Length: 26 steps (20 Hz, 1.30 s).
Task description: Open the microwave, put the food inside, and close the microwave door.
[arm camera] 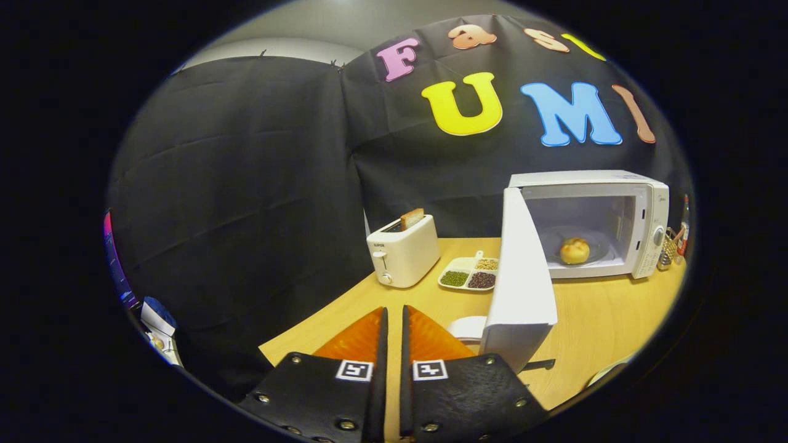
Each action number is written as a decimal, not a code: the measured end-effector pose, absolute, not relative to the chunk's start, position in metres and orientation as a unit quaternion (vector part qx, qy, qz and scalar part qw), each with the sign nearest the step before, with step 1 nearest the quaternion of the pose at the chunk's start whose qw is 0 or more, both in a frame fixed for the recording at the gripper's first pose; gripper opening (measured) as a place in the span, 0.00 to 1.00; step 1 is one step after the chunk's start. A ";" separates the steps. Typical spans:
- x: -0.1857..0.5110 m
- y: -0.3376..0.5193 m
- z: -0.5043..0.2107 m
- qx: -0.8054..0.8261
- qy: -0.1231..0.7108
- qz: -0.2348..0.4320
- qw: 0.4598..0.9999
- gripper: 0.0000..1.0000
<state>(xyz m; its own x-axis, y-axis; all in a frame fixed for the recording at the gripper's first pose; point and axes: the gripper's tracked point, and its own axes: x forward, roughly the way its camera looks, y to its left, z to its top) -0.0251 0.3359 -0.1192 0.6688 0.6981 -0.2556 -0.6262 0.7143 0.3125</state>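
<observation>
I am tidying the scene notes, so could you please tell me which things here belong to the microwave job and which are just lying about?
Belong to the job:
- microwave, its door swung open
- bread roll on the turntable inside
- hand-held gripper, fingers nearly together, holding nothing

Just lying about:
- toaster with a slice of toast
- divided dish of beans
- white cup behind the door

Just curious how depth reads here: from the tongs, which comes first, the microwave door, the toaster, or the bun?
1. Microwave door: swung open, just right of the nearly shut, empty tongs.
2. Toaster: farther ahead, slightly left of the door.
3. Bun: farthest, inside the microwave on its glass plate.
</observation>
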 end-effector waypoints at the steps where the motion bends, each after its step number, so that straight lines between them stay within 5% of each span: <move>1: -0.025 0.330 -0.120 0.093 0.182 0.364 0.909 0.06; 26: 0.101 0.163 -0.164 0.086 0.214 0.195 0.953 0.06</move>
<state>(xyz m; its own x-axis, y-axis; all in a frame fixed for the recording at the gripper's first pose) 0.1005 0.1629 -0.1640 0.8326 0.4081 -0.3745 -0.3349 0.9094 0.2465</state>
